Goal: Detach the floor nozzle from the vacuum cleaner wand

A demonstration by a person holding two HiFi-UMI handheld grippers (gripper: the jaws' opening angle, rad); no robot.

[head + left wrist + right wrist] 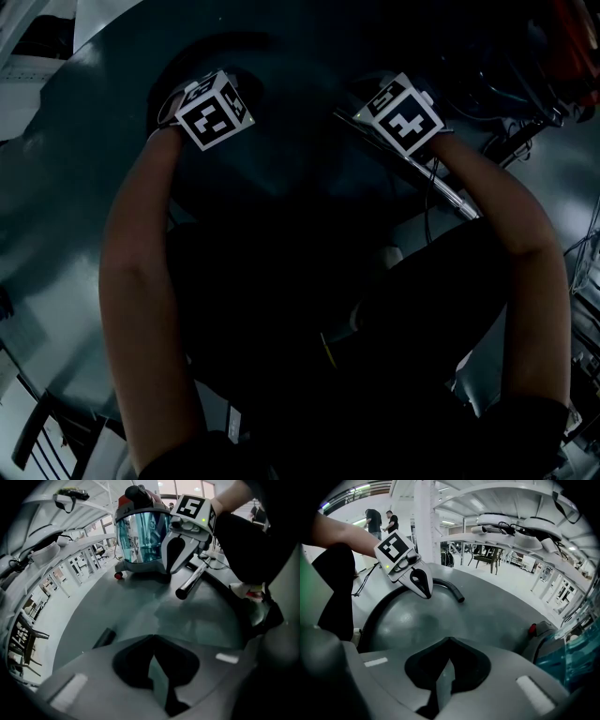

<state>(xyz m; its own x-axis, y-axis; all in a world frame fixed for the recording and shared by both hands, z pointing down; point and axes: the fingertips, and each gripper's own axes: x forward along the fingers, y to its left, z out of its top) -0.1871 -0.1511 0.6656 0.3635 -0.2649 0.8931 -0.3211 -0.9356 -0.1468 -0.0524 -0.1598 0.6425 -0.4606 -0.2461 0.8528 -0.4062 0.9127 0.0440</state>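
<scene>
Hand-held gripper L (151, 638) and hand-held gripper R (449, 639): both shut, empty, above counter (117, 606); wand (192, 581) lies near R, vac canister (140, 536) behind, floor nozzle not seen; I'd find joint, clamp wand w/ R, pull nozzle straight w/ L.

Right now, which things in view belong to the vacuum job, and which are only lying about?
Job: shiny metal wand tube; black curved hose; teal see-through vacuum canister.
Lying about: dark chair; white devices with black cables on shelf.

Vacuum canister (140, 541) on table (117, 606), wand (193, 579) beside it, hose (449, 588) lying on table
</scene>
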